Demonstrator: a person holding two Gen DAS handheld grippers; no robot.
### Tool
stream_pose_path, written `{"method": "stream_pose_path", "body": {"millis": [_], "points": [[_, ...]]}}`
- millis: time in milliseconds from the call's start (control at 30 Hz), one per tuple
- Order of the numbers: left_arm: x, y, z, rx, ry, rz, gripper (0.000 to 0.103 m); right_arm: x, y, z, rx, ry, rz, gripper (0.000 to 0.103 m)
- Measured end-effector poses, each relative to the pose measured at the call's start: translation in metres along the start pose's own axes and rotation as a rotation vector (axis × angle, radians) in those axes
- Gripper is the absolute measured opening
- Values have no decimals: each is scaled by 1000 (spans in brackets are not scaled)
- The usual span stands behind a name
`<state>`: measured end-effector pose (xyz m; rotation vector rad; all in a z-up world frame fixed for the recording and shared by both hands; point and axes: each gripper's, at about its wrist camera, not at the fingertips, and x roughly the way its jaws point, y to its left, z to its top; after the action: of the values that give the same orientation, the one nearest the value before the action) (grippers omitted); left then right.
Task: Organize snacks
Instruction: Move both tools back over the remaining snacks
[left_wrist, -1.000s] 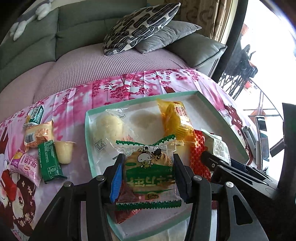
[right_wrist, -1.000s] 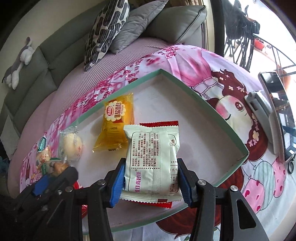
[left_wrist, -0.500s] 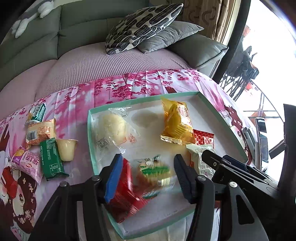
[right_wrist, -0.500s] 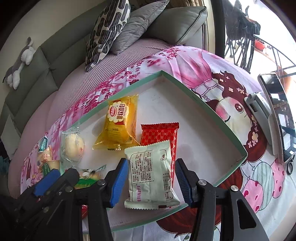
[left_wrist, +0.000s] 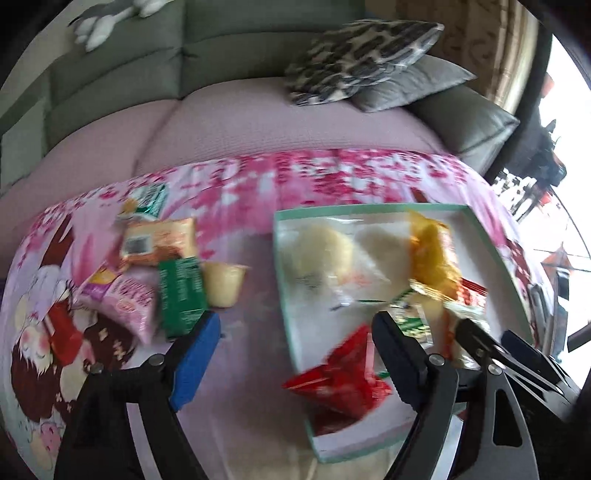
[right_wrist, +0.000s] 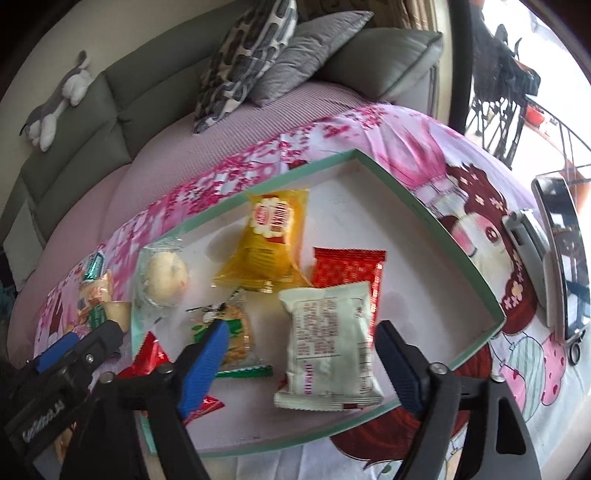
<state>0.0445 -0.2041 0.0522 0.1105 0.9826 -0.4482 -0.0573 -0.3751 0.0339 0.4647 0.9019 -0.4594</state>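
Observation:
A mint-edged white tray (right_wrist: 436, 221) (left_wrist: 291, 321) lies on the pink cloth. In it are a yellow packet (right_wrist: 269, 240), a red packet (right_wrist: 347, 266), a pale green packet (right_wrist: 328, 347), a green-trimmed cookie packet (right_wrist: 232, 332), a clear-wrapped bun (right_wrist: 162, 277) and a red foil packet (left_wrist: 340, 373). My right gripper (right_wrist: 299, 365) is open and empty, just above the pale green packet. My left gripper (left_wrist: 295, 354) is open and empty, over the tray's left edge. Loose snacks lie left of the tray: a green packet (left_wrist: 181, 295), a jelly cup (left_wrist: 223, 284), a pink packet (left_wrist: 125, 306) and an orange packet (left_wrist: 159, 240).
A phone on a stand (right_wrist: 557, 254) sits right of the tray. A grey sofa with cushions (right_wrist: 258, 59) and a plush toy (right_wrist: 55, 99) lies behind. The left wrist view is blurred by motion.
Both grippers opened and let go: the left dropped the cookie packet in the tray, the right dropped the pale green packet. The left gripper then swung left toward the loose snacks.

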Motion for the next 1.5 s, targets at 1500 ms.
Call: {"method": "stream_pose_path", "body": {"millis": [1500], "points": [[-15,210,-19,-315,72,91,102,-4,98,-14,-162,-77,175,102]]}}
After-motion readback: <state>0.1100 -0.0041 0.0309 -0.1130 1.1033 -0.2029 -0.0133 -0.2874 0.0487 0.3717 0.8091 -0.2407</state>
